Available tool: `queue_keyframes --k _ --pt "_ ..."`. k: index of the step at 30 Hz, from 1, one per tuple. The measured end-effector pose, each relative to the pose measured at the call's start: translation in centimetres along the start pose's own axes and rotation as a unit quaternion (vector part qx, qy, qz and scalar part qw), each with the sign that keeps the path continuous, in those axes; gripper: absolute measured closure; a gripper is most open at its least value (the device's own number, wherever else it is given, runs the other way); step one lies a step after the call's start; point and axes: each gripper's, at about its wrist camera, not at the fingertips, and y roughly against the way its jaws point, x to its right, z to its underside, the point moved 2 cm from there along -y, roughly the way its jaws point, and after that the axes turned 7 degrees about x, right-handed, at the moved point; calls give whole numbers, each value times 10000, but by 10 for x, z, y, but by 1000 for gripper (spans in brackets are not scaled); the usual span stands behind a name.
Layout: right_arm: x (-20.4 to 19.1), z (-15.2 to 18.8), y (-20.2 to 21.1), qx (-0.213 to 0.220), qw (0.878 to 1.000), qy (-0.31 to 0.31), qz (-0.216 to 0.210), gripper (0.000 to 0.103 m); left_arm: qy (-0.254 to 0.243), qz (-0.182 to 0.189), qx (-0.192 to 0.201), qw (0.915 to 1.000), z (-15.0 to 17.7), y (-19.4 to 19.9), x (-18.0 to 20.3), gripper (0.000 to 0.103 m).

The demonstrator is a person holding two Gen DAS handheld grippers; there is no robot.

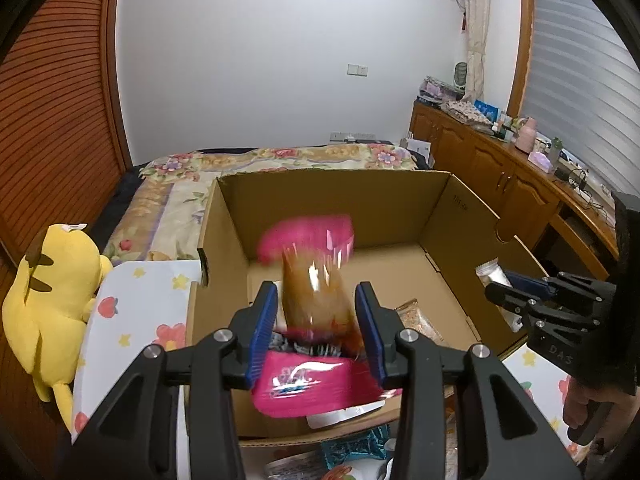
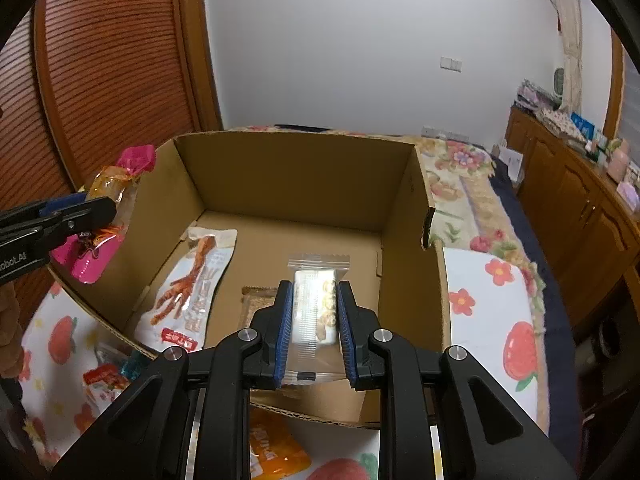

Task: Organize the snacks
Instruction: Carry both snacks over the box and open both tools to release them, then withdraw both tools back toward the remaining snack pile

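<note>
A yellow plush toy [image 1: 52,300] lies at the near left, beside a white cloth printed with fruit and flowers [image 1: 136,312], and a bed under a floral quilt [image 1: 280,158] stretches toward the far white wall [image 1: 280,60]. A slatted wooden door [image 1: 56,112] stands on the left. Along the right runs a wooden cabinet [image 1: 480,160] cluttered with small items, below a window blind [image 1: 576,68] and a pale curtain [image 1: 476,20].

A pink-ended snack packet [image 1: 316,304] and a clear-wrapped biscuit [image 2: 318,312] hang above the open cardboard box [image 2: 296,184].
</note>
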Motion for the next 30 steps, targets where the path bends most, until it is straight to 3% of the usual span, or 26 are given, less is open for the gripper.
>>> queue_keyframes --k 2,4,12,16,20,25,30 --pt "-2 0 0 -28 9999 -39 -93 81 9 7 4 10000 0 1 0 62" --pt "-4 2 0 -37 9999 -43 -146 76 16 50 5 10000 0 2 1 51" --pt "-9 5 15 120 9993 -110 -335 61 -206 121 247 9994 4 23 8 43" --pt "-17 8 41 379 9984 -27 -409 60 -431 42 508 9978 9 41 14 23" --pt "-24 13 68 630 9963 -39 -581 54 -599 73 733 9955 14 61 22 20" --pt "-33 29 93 766 9951 103 -624 46 -560 230 987 9933 22 84 28 1" --pt "-37 45 96 603 9951 66 -785 39 -751 296 1033 9914 35 98 35 0"
